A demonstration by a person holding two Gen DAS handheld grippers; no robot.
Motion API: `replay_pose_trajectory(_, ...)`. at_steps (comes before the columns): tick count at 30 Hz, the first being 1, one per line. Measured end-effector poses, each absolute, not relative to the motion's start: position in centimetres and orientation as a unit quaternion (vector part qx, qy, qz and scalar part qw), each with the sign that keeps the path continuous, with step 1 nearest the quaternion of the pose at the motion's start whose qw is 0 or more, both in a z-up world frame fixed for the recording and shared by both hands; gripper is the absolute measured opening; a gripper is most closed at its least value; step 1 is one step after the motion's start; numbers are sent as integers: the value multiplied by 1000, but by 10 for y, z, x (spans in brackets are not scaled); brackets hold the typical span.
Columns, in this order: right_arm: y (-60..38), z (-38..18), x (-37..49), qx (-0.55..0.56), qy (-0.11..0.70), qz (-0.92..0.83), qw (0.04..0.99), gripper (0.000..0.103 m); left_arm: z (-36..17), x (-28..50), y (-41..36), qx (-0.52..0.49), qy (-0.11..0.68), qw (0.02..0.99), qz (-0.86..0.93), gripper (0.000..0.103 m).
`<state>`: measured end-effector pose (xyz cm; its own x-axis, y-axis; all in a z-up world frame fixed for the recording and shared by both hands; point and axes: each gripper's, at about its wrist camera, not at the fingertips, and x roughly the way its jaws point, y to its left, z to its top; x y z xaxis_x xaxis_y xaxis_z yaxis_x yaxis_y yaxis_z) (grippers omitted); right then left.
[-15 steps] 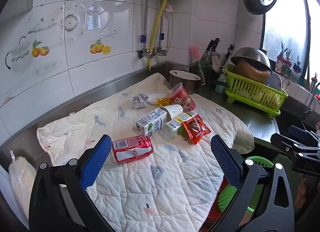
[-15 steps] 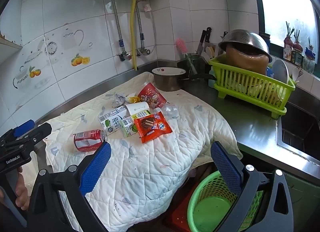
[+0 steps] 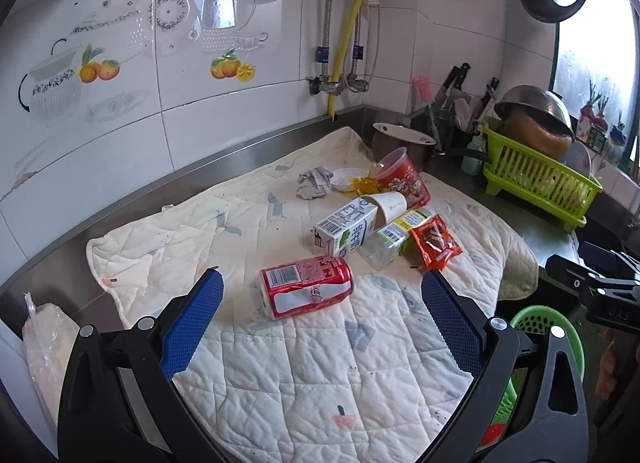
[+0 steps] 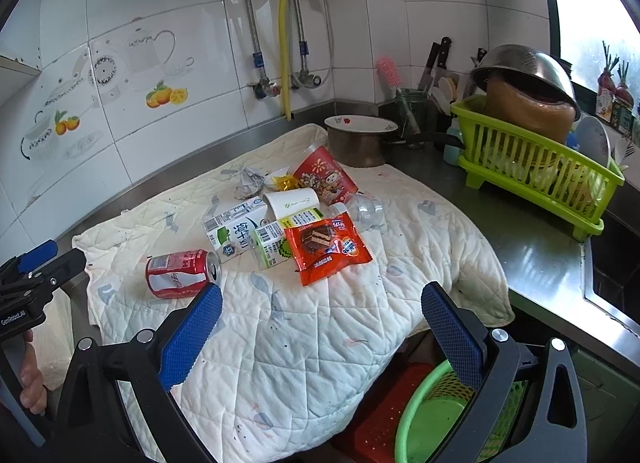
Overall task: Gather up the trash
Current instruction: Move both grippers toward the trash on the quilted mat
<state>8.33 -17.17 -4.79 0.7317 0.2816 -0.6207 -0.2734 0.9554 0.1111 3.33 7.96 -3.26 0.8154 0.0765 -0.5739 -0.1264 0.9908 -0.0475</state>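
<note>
Several pieces of trash lie on the quilted cloth [image 4: 320,323] covering the bench [image 4: 532,259]: a red can [image 3: 306,292] on its side toward the left end, then a milk carton [image 3: 346,229], a paper cup [image 3: 390,205], a clear bottle [image 3: 394,237], a red snack packet [image 4: 326,249], a red tub [image 4: 326,177] and a crumpled paper [image 3: 314,182] toward the wall. Your left gripper [image 3: 322,323] is spread wide and empty, the can just ahead of it. Your right gripper [image 4: 322,337] is likewise released, holding nothing. A green basket [image 4: 436,419] sits below the bench's front edge.
</note>
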Motion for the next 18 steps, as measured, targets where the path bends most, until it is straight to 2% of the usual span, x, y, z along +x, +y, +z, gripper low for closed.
replay_pose_trajectory(6, -159, -69, 108, 1, 361, 149, 920, 97, -57, 54, 99, -32, 331, 943, 37, 97)
replay_pose_trajectory(18, -144, -92, 145, 7, 397, 162, 903, 97, -110, 135, 116, 56, 389, 917, -68, 97)
